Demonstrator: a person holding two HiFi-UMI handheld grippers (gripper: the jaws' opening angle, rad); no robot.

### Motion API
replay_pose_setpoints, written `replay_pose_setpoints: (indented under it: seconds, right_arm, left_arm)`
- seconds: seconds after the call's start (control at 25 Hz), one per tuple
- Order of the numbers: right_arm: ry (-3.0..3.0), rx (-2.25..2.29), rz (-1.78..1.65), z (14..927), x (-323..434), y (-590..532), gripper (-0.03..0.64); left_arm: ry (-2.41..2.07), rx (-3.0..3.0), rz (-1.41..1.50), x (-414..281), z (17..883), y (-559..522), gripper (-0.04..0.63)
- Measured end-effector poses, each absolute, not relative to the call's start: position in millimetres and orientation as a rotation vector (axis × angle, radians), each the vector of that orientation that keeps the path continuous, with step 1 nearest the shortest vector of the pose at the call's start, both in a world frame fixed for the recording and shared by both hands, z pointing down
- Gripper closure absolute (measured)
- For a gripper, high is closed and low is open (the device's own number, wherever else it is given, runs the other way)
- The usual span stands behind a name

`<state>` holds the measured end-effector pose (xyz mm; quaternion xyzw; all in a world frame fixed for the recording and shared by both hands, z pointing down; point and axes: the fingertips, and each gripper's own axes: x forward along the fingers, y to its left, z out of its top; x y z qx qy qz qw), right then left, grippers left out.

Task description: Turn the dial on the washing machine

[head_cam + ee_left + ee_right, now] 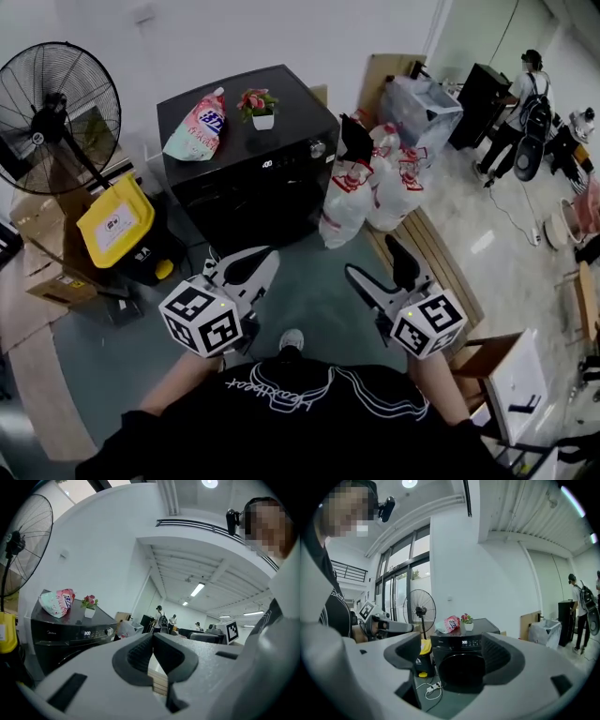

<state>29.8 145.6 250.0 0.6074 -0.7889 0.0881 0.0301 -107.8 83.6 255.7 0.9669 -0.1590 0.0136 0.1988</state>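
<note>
Both grippers sit close below the head camera: the left gripper (246, 269) has its jaws pressed together on nothing, the right gripper (382, 272) is spread wide and empty. The dial (318, 149) lies well ahead of them, at the washing machine (253, 187) panel's right end. Closing in off-line, the spread jaws could knock the panel or slip off the small knob

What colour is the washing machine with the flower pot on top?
Black washing machine; the head view shows it best.
</note>
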Motion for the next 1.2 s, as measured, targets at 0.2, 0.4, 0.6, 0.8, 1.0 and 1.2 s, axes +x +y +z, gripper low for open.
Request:
replay_pose_setpoints:
  seconds: [0.2, 0.4, 0.6, 0.8, 1.0, 1.2]
  right_arm:
    - [-2.399, 1.868, 0.272, 266.6, 59.0, 71.3, 0.221]
    - [-2.378, 1.859, 0.296, 287.5, 77.3, 25.7, 0.227]
    - [-2.36, 1.838, 0.284, 305.5, 87.9, -1.8, 0.232]
    - [-2.347, 1.801, 0.281, 325.7, 101.1, -32.6, 0.236]
    - [-2.328, 1.747, 0.276, 345.0, 119.6, -70.0, 0.242]
    - [-2.299, 1.701, 0.247, 363.9, 138.0, -113.7, 0.249]
  left_arm:
    - [-0.464, 2.71, 0.061, -79.6, 272.8, 9.1, 0.591]
    - [-0.494, 2.708, 0.08, -61.4, 291.1, -37.7, 0.591]
    - [-0.545, 2.66, 0.082, -51.6, 313.4, -66.2, 0.589]
    - [-0.601, 2.644, 0.113, -42.0, 331.1, -86.9, 0.591]
    - [-0.669, 2.613, 0.129, -30.6, 345.5, -107.2, 0.591]
    - [-0.747, 2.555, 0.149, -20.4, 362.1, -130.3, 0.591]
